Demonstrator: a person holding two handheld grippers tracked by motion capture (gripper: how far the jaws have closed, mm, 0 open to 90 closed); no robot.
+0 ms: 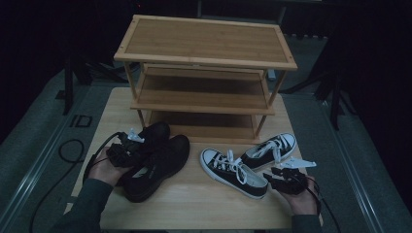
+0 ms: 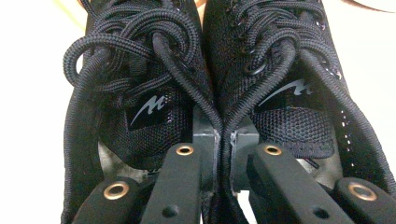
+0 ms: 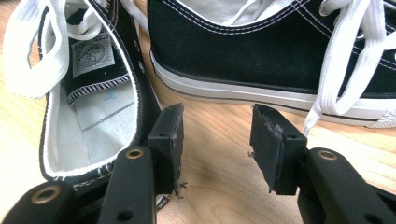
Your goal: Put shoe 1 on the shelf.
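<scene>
On the pale wooden table a pair of black mesh-knit trainers lies side by side at the left, in front of a three-tier bamboo shoe rack whose slatted shelves are framed by thin rails. The left gripper sits at the heels of this pair; in the left gripper view its matte black jaws stand narrow, one reaching into each shoe, pinching together the two padded inner collars that meet between them. That view shows the trainers' round, braided black laces looped in thick knots, metal eyelets, and a grey swoosh-like logo on each woven tongue. To the right lie two black canvas sneakers with white rubber soles, white toe caps, white contrast stitching and flat white laces, splayed toe-apart with their heels close together. The right gripper rests by those heels, its jaws about half apart with nothing between them but bare wood grain; one rectangular, slightly frayed pad stands just beside the heel collar of the nearer sneaker, whose grey insole and printed tongue label show, while the other sneaker lies sideways beyond.
</scene>
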